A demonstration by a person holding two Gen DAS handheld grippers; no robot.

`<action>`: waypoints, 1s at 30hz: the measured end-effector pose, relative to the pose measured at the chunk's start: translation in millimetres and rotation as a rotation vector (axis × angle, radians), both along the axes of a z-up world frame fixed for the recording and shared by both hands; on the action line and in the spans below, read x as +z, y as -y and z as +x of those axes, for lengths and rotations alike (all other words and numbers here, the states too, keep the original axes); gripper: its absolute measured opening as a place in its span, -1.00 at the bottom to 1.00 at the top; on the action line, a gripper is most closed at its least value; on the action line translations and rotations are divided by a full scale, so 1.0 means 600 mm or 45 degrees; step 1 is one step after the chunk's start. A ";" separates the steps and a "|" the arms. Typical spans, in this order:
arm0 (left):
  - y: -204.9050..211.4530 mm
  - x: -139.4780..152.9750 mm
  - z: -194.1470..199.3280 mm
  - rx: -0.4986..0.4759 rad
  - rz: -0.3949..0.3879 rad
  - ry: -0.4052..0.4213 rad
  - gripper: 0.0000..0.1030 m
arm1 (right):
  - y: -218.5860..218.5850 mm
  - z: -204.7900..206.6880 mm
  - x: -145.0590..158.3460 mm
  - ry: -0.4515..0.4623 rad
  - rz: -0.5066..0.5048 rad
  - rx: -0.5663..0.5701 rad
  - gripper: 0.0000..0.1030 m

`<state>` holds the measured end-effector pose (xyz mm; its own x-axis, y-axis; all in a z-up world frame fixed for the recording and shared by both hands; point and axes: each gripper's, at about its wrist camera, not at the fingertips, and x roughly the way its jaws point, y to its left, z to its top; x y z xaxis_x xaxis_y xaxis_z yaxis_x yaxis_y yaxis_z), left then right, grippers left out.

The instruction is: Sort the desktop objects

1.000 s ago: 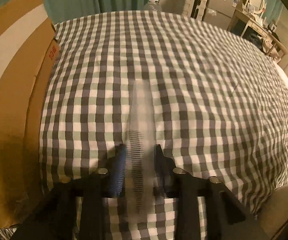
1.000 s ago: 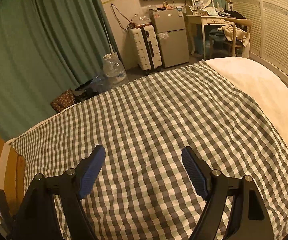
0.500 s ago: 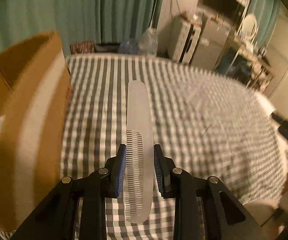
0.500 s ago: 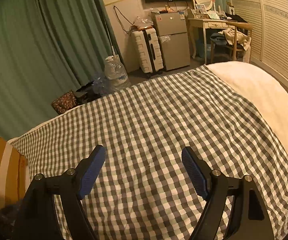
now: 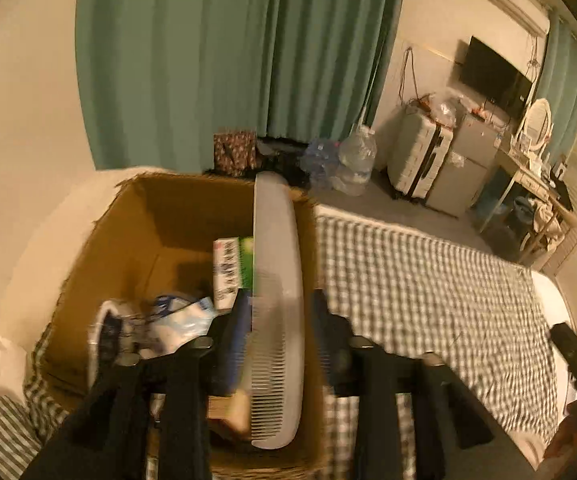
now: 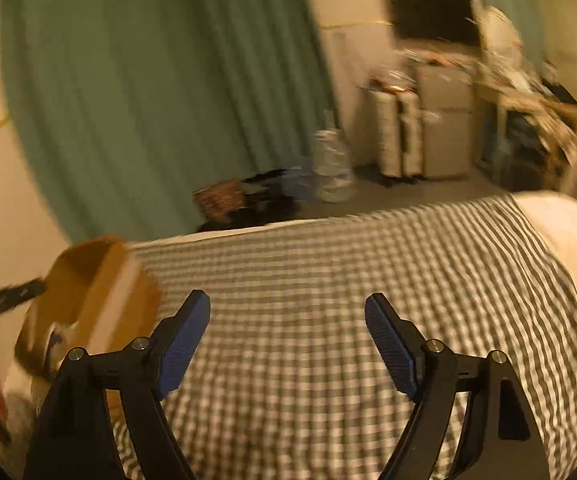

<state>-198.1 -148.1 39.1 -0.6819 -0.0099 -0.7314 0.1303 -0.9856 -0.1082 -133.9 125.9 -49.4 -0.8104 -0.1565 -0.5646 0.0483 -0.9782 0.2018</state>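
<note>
Comb (image 5: 278, 280) was the thing in play: a long, pale grey plastic one with a smooth rounded spine along its right edge and fine, closely spaced teeth along its left edge on the near half, the far half being a plain blade-like handle with a rounded tip. It stood lengthwise between the blue pads of the left gripper (image 5: 278, 326), pointing away from the camera, over the open cardboard box (image 5: 144, 216). The jaws had just been opening, and in the left wrist view a gap showed between the comb and the right pad, while the left pad lay close beside the teeth; whether that pad was touching the comb was too blurred to tell. Inside the brown box lay a white and green carton (image 5: 234, 268) against the right wall and a crumpled white and blue packet (image 5: 176, 320) nearer the camera, both smeared by motion. The box sat at the left end of a bed covered in a grey and white checked cloth (image 5: 428, 292). From the right wrist view the right gripper (image 6: 288, 340) was spread wide with nothing between its blue pads, held above the checked cloth, with the box at the near left of that view. Green curtains (image 5: 224, 56) hung on the far wall.
</note>
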 end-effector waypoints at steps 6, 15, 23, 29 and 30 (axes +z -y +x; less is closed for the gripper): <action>0.044 0.015 0.062 0.101 0.001 -0.047 0.89 | 0.084 0.037 0.022 -0.009 -0.027 0.107 0.80; 0.007 0.034 0.165 -0.014 -0.012 -0.179 1.00 | 0.145 0.055 0.030 -0.043 0.091 0.046 0.99; -0.005 0.032 0.188 -0.027 -0.023 -0.218 1.00 | 0.150 0.053 0.034 -0.015 0.130 -0.004 1.00; -0.012 0.016 0.180 -0.005 -0.063 -0.186 1.00 | 0.151 0.057 0.026 -0.002 0.137 0.010 0.99; -0.013 0.015 0.181 -0.007 -0.068 -0.185 1.00 | 0.151 0.057 0.025 -0.004 0.138 0.012 0.99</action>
<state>-89.7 -140.1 48.2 -0.7805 -0.0420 -0.6238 0.1114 -0.9911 -0.0727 -99.7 35.3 -34.1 -0.8112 -0.1021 -0.5758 0.0580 -0.9938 0.0946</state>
